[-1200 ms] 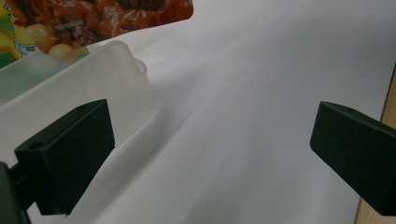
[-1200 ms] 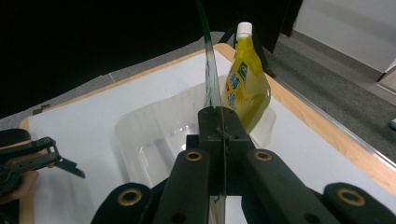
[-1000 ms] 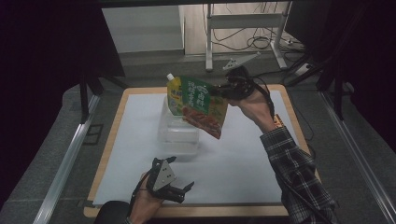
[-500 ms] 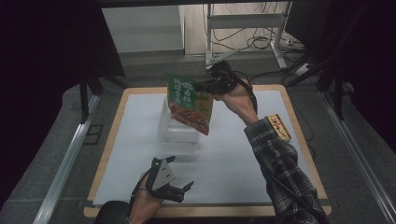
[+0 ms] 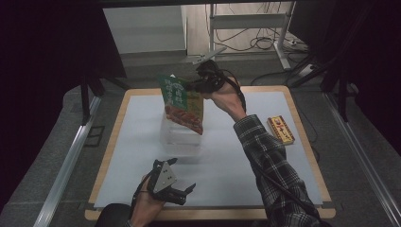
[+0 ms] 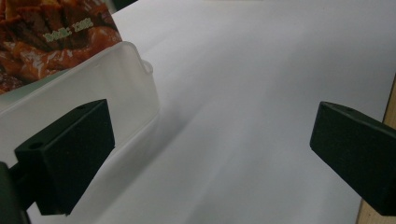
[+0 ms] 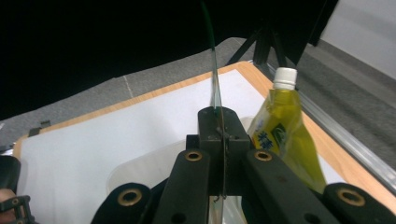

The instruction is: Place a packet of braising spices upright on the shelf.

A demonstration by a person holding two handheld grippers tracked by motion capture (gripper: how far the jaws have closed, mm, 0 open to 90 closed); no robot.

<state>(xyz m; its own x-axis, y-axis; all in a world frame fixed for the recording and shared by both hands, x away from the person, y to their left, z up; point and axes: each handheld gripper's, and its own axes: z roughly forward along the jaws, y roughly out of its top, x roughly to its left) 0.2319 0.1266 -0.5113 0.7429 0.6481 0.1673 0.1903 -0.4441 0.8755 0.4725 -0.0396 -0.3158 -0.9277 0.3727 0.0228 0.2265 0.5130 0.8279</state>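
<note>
My right gripper (image 5: 201,85) is shut on the top edge of a green and red food packet (image 5: 183,105), which hangs over a clear plastic container (image 5: 182,139) at mid-table. In the right gripper view the jaws (image 7: 219,126) pinch the packet edge-on (image 7: 215,84) above the container (image 7: 149,163). A yellow-green pouch with a white cap (image 7: 282,135) stands upright just beside it. My left gripper (image 5: 174,188) rests open near the front edge, empty. In its own view, the left gripper (image 6: 210,154) has the container (image 6: 107,84) and the packet's lower end (image 6: 46,42) to its left.
A small yellow and red box (image 5: 281,130) lies near the right edge of the white mat (image 5: 227,161). The wooden table rim (image 5: 302,137) borders the mat. Metal rails and cables lie on the floor around the table.
The right gripper has carried the packet left and farther away, over the container. The sleeve has moved off the small box. The left gripper has stayed still.
</note>
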